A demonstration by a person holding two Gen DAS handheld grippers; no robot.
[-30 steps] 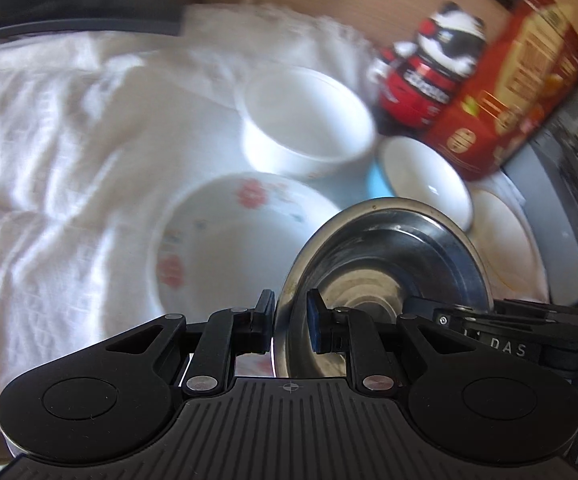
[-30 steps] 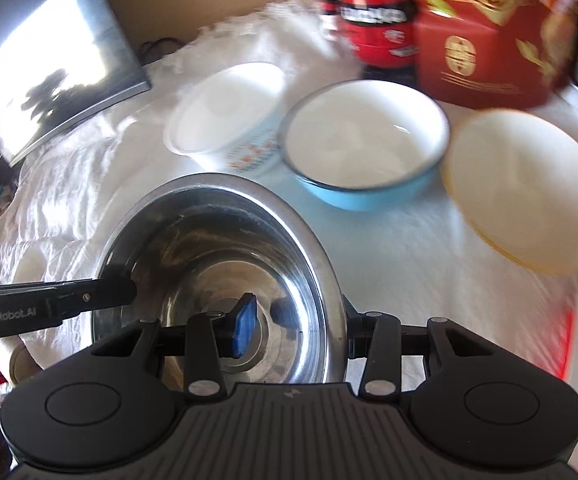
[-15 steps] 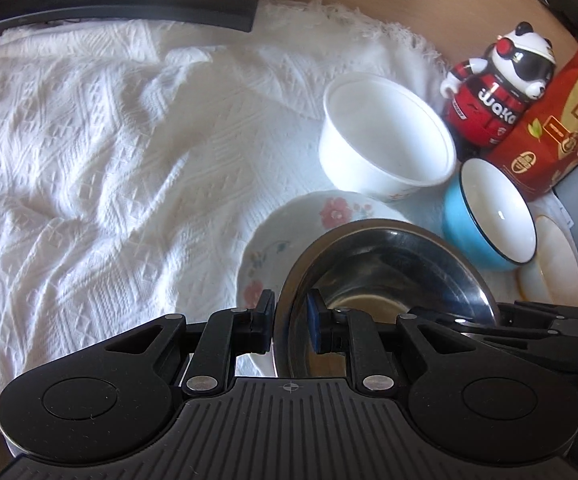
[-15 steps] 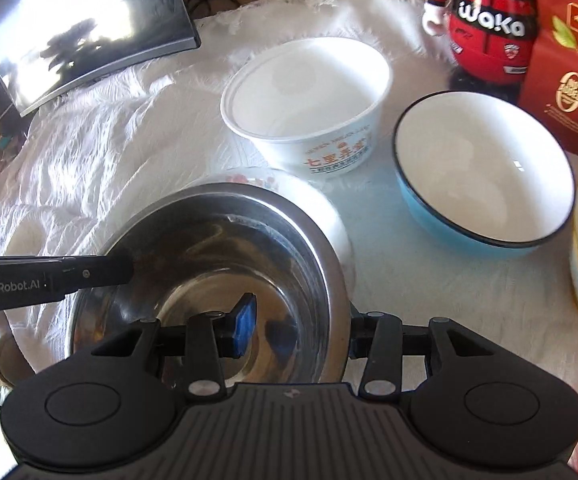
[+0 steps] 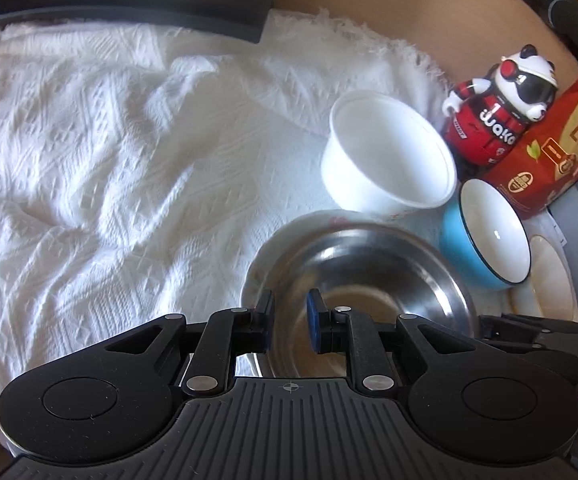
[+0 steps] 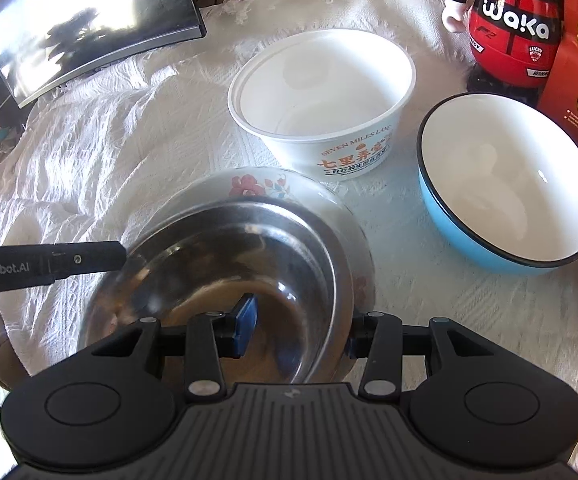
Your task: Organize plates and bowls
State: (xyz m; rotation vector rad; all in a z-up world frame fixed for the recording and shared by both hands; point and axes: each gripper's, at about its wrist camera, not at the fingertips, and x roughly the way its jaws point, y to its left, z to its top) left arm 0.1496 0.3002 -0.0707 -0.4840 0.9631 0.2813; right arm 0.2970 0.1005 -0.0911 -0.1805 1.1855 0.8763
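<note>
since the earlier shot the steel bowl got carried over the floral plate and now covers most of it. left gripper is pinched nearly closed on the bowl's rim, right gripper clamps the opposite rim, one pad inside, one outside. white paper bowl and blue bowl sit just beyond on the white cloth.

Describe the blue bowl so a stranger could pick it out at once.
Find the red panda figurine at the back of the white tablecloth. Just in front of it sits the blue bowl, right of the printed paper bowl. Only it has a sky-blue outside, white inside and dark rim.
</note>
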